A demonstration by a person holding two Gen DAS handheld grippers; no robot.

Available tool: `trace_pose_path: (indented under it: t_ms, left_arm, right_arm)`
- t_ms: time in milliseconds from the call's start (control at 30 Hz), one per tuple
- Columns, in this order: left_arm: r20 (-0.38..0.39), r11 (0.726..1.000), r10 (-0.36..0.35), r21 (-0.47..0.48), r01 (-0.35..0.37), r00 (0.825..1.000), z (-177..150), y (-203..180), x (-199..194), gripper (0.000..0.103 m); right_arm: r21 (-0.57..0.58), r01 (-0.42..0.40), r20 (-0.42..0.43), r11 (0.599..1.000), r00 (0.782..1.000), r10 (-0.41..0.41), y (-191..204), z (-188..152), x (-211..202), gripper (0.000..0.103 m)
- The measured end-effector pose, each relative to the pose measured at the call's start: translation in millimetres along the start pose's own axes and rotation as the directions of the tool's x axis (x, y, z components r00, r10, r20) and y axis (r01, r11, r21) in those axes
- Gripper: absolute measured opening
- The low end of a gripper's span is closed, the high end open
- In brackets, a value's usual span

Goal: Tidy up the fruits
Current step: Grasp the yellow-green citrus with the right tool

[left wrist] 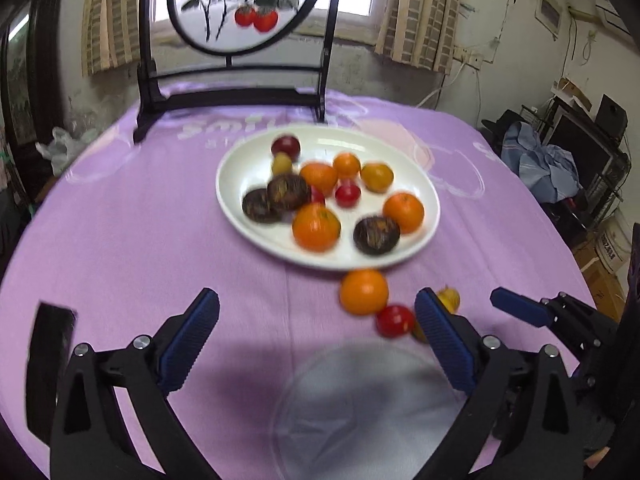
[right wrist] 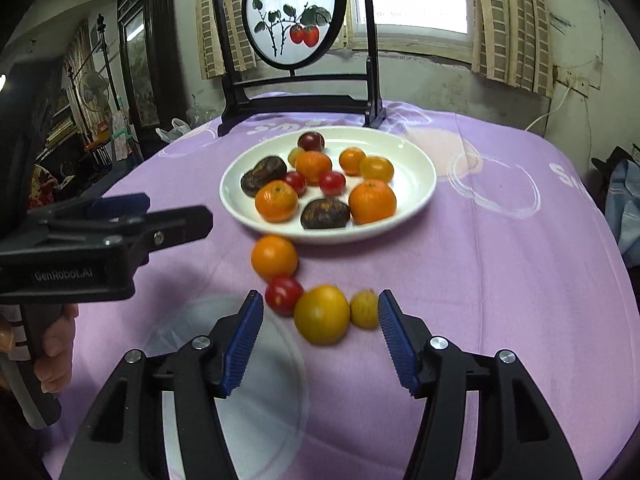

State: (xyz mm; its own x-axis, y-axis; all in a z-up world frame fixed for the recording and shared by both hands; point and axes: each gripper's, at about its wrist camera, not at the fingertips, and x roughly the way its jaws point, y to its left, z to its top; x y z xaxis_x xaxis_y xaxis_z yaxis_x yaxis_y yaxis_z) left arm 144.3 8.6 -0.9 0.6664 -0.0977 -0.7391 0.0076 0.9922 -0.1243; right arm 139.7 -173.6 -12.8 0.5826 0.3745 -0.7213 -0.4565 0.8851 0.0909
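A white plate in the middle of the purple cloth holds several oranges, small red tomatoes and dark brown fruits. In front of it on the cloth lie an orange, a red tomato, a yellow-orange fruit and a small yellow fruit. My right gripper is open, with the yellow-orange fruit between its tips and untouched by the pads. My left gripper is open wide and holds nothing. It hangs over a clear glass plate.
A black-framed screen with painted red fruits stands at the table's far edge. A black object stands at the near left. A hand grips the left gripper's handle. Clutter and boxes fill the room to the right.
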Motion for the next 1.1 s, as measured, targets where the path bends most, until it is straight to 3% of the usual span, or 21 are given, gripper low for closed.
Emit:
trace_pose_path:
  t_ms: [167, 333, 667, 1100]
  left_arm:
    - [-0.018, 1.000, 0.019, -0.010, -0.020, 1.000, -21, 9, 14, 0.096]
    - [-0.008, 0.999, 0.036, -0.008, -0.036, 0.999, -21, 19, 18, 0.096]
    - [-0.059, 0.999, 0.029, -0.019, -0.031, 0.998, -22, 24, 30, 0.096]
    - [-0.088, 0.998, 0.022, -0.054, -0.027, 0.996, -21, 34, 35, 0.096]
  right_arm:
    - [-0.019, 0.014, -0.052, 1.000, 0.999, -0.015, 6, -16, 6, 0.060]
    - [-0.038, 0.048, -0.091, 0.998, 0.995, -0.052, 11, -24, 17, 0.060]
    - [-0.062, 0.064, -0.154, 0.996, 0.985, -0.073, 20, -16, 43, 0.060]
    - [-0.057, 0.052, -0.173, 0.997, 0.983, -0.062, 17, 2, 57, 0.046]
